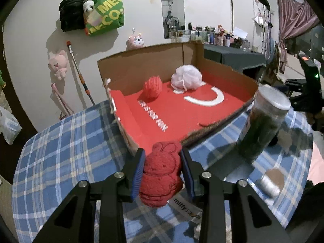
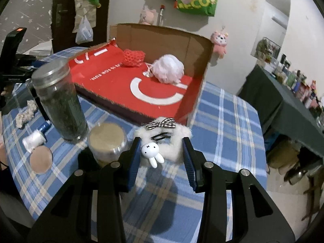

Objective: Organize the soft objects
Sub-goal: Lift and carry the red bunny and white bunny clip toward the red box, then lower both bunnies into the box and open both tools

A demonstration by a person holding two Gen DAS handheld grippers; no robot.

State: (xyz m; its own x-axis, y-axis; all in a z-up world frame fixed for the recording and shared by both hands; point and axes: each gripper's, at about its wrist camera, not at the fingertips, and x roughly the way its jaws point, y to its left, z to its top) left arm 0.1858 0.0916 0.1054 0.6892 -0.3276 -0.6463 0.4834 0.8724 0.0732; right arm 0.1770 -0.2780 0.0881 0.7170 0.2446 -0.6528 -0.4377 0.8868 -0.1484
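Observation:
My left gripper [image 1: 163,156] is shut on a red bunny-shaped towel [image 1: 161,176], held above the blue plaid table just before the open cardboard box [image 1: 141,60]. The box has a red floor and holds a red knitted ball [image 1: 152,87] and a white mesh bath pouf [image 1: 186,77]. My right gripper [image 2: 162,147] is closed around a white fluffy pouch [image 2: 172,141] with a checked bow and a white rabbit charm [image 2: 150,151], at the box's [image 2: 162,38] near corner. The ball [image 2: 133,57] and pouf [image 2: 169,67] also show in the right wrist view.
A tall jar of dark leaves [image 2: 58,97] with a metal lid stands left of the box; it also shows in the left wrist view [image 1: 261,121]. A short lidded jar [image 2: 107,141], a round pad [image 2: 40,159] and a small white bottle [image 2: 33,139] lie nearby. Table edge runs right.

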